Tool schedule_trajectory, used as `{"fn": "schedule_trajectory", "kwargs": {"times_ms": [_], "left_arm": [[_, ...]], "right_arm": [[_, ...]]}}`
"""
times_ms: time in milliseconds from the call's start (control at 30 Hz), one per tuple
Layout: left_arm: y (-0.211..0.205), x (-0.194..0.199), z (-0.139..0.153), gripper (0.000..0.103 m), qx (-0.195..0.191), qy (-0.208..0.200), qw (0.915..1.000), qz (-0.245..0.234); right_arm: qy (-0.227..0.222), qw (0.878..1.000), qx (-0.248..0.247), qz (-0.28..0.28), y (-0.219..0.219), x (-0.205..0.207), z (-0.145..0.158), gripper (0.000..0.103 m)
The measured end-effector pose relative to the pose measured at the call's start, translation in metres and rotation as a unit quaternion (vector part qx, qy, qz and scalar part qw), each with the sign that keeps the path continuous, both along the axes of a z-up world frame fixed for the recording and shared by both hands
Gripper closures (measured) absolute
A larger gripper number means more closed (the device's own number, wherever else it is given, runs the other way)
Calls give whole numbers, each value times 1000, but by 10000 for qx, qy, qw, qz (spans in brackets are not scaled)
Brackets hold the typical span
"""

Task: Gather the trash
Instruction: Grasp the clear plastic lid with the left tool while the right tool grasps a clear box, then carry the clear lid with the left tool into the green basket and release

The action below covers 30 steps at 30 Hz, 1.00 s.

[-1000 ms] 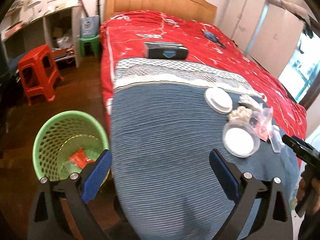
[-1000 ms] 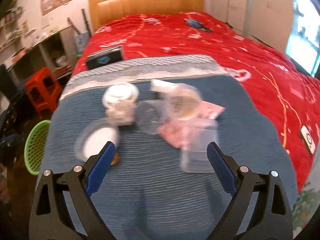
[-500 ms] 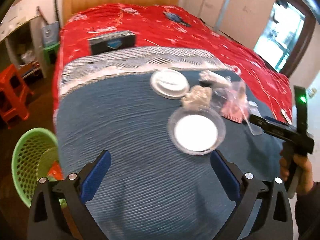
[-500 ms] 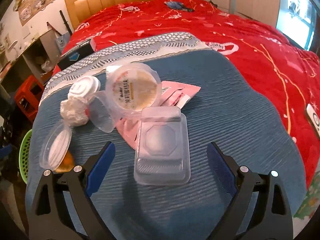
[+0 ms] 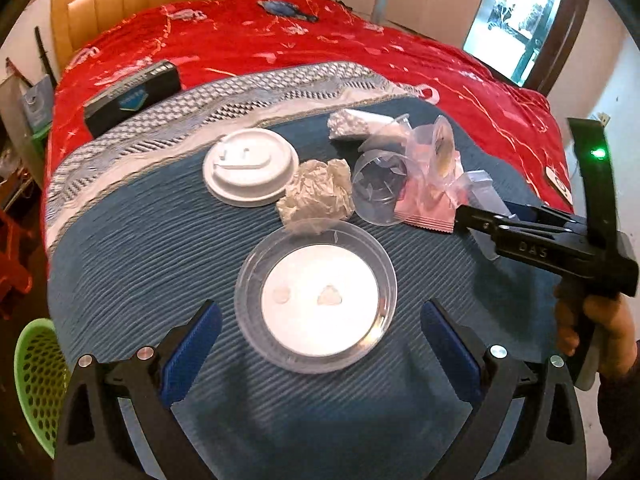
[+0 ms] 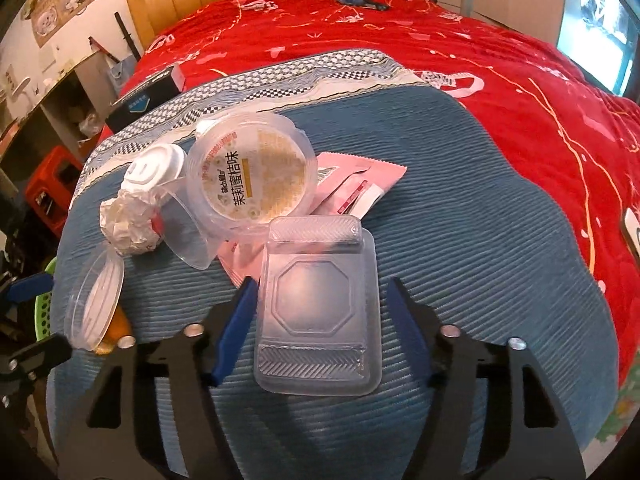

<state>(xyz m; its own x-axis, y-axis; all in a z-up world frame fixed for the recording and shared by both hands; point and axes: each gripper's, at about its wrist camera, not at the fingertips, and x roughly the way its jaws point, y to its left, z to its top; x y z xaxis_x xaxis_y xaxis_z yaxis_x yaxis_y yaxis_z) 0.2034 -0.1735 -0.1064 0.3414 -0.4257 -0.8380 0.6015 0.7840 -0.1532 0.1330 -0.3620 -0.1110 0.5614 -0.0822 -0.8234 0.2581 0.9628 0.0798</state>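
Trash lies in a cluster on the blue blanket (image 5: 140,260). A round clear lid (image 5: 316,300) sits between the fingers of my left gripper (image 5: 320,312), which is open and touches nothing. Behind it are a crumpled paper ball (image 5: 316,196), a white cup lid (image 5: 250,168), a clear cup (image 5: 378,188) and pink packets (image 5: 424,216). My right gripper (image 6: 322,284) is closing around a clear rectangular plastic box (image 6: 316,304). The left pad reaches the box's edge and a thin gap shows at the right pad. A labelled round tub (image 6: 256,172) leans behind the box.
A green mesh basket (image 5: 36,380) stands on the floor left of the bed. A black box (image 5: 132,96) and a blue object (image 5: 286,10) lie on the red bedspread (image 5: 280,48). A person's hand (image 5: 596,320) holds the right gripper. Orange stools (image 6: 48,176) stand far left.
My left gripper swung from the basket side to over the round clear lid. My right gripper came down to the clear box and its jaws narrowed around it.
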Motion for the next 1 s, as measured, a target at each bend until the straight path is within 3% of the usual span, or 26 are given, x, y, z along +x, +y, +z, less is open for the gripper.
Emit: {"fn": "schedule_trajectory", "kwargs": {"times_ms": [433, 600, 700, 767, 1000], "left_arm": [[-1, 34, -30, 7, -384, 814, 9959, 50], [-1, 31, -32, 7, -585, 838, 9948, -31], [-5, 26, -30, 8, -512, 675, 9964, -95], [-4, 26, -31, 13, -539, 650, 9964, -47], [12, 19, -22, 13, -630, 494, 9966, 211]], "right_arm": [[-114, 9998, -131, 139, 8, -8, 7, 43], [-176, 9994, -231, 185, 13, -12, 13, 43], [-211, 9991, -297, 197, 16, -16, 17, 43], [-237, 9992, -271, 201, 17, -21, 20, 43], [-390, 9988, -211, 228, 26, -39, 32, 43]]}}
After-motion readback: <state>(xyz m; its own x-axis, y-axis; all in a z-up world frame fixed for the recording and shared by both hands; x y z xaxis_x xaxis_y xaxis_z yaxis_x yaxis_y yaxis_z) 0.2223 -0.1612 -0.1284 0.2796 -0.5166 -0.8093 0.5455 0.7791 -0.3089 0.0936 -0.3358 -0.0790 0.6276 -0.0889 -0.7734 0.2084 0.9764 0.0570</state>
